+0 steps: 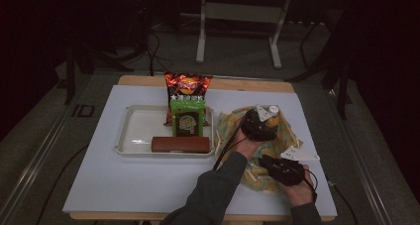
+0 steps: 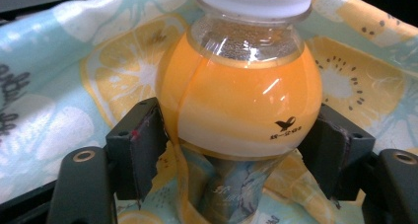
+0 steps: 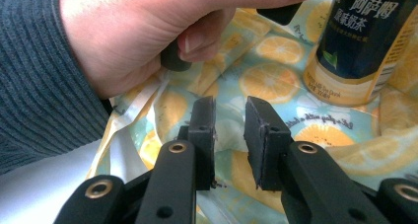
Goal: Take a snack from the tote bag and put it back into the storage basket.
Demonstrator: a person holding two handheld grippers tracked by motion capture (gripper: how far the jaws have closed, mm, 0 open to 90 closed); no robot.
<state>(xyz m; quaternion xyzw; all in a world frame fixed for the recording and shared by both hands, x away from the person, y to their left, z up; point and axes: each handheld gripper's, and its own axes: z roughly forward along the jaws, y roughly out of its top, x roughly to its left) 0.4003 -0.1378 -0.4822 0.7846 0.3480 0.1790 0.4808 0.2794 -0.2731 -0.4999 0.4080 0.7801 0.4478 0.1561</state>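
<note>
Left hand-held gripper clamped wide around orange bottle, right hand-held gripper slightly parted, empty

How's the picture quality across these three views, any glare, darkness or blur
High view: dim, the room behind the table nearly black. Left gripper view: bright, with white glare streaks on the orange bottle; its nearest lower part is soft. Right gripper view: well lit, the hand close and slightly soft.

A white-topped table carries a white tray and, right of it, a fruit-print bag
</note>
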